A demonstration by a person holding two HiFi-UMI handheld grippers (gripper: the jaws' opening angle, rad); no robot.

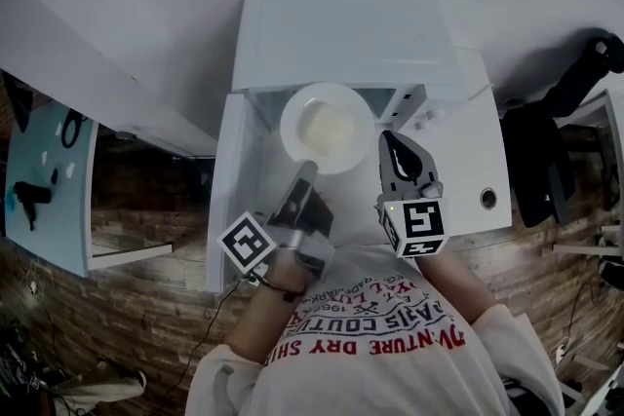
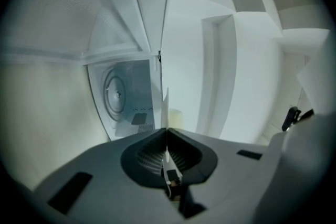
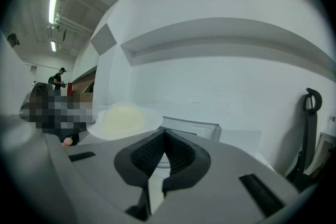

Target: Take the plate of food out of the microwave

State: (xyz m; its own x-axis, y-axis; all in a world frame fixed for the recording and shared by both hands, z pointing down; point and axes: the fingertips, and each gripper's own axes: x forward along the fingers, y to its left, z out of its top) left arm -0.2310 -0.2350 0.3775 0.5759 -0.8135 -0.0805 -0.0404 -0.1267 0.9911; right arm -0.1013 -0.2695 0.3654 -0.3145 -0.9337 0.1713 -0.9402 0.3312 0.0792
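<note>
White walls close off the background, and a white table stands over a wood-plank floor. On the table sits a white microwave, its door swung out to the left.

The plate hangs level at the mouth of the microwave. It carries a pale mound of food. Whether its far rim is inside the opening cannot be told from the head view. The plate is round, so it has no long axis. In the left gripper view it shows only as a thin, edge-on strip, and the food is cut off there. A ring-shaped fitting inside the microwave shows dimly beside it.

The left gripper has its jaws clamped on the near rim of the plate. The right gripper hangs just beside the plate's right rim. Its jaws are pressed together with nothing between them. In its own view the plate and the food lie to the left of the jaw tips. Behind them the top of the microwave is partly hidden.

A dark upright object at the right edge is too cut off to name.
</note>
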